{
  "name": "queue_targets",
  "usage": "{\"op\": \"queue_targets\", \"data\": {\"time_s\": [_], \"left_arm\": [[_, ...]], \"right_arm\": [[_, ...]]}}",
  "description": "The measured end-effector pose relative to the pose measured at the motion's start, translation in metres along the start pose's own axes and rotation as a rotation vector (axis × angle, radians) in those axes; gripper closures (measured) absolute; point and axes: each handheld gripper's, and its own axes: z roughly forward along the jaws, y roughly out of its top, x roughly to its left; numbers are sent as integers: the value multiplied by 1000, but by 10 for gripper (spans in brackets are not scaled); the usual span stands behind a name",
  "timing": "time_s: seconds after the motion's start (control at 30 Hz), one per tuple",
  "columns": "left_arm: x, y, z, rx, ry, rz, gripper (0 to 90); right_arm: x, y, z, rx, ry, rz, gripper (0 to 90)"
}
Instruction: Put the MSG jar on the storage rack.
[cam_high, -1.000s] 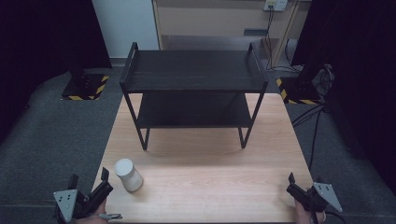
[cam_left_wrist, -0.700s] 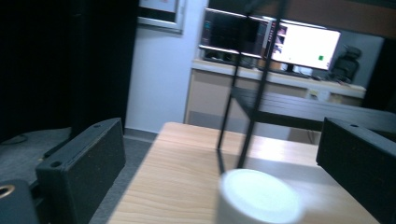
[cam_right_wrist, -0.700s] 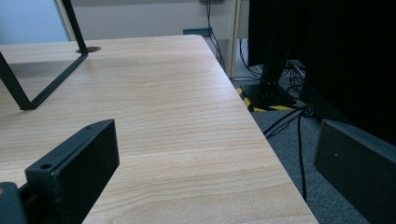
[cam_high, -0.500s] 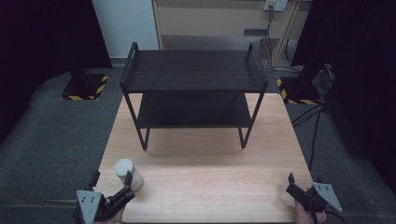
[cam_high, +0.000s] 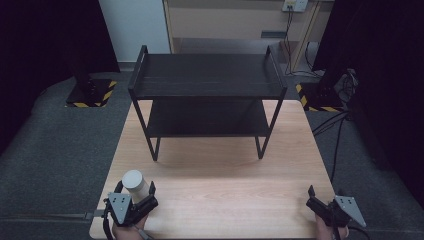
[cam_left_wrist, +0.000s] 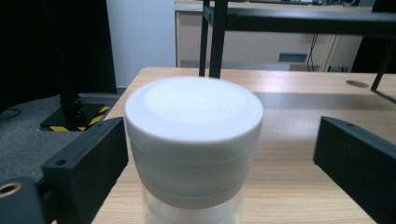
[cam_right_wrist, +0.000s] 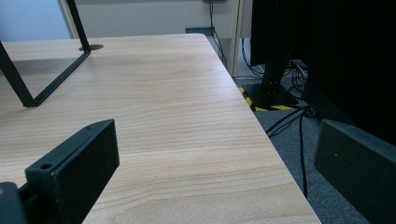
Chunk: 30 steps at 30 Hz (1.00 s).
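Standing near the table's (cam_high: 220, 190) front left corner, the white jar (cam_high: 134, 183) sits between the left claw's (cam_high: 135, 192) jaws. These have just been closing; a gap remains on one side, so nothing is gripped. The right claw (cam_high: 316, 200), open and empty, rests at the front right corner.

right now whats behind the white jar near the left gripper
Bare wooden table, then the black two-tier shelf rack farther back. The jar covers the strip of tabletop just behind it.

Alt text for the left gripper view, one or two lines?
A white-lidded jar stands upright on the wooden table between the open left gripper, its jaws just closing but clear of it. A black shelf stands behind.
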Motion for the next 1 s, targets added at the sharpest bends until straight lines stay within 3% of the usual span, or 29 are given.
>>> {"op": "queue_targets", "data": {"time_s": [0.17,0.2,0.33,0.43,0.6,1.0], "left_arm": [[-2,0,3,5,28,-8,131],[-4,3,3,16,59,-9,152],[-3,5,4,12,66,-16,188],[-3,5,6,29,68,-9,214],[-7,0,4,4,74,9,323],[-2,3,2,-16,36,11,331]], "right_arm": [[0,0,0,2,1,0,5],[0,1,0,5,2,-3,5],[0,1,0,7,5,-20,5],[0,1,1,10,7,-18,5],[-1,2,1,13,12,-17,6],[-4,2,1,16,36,-23,5]]}}
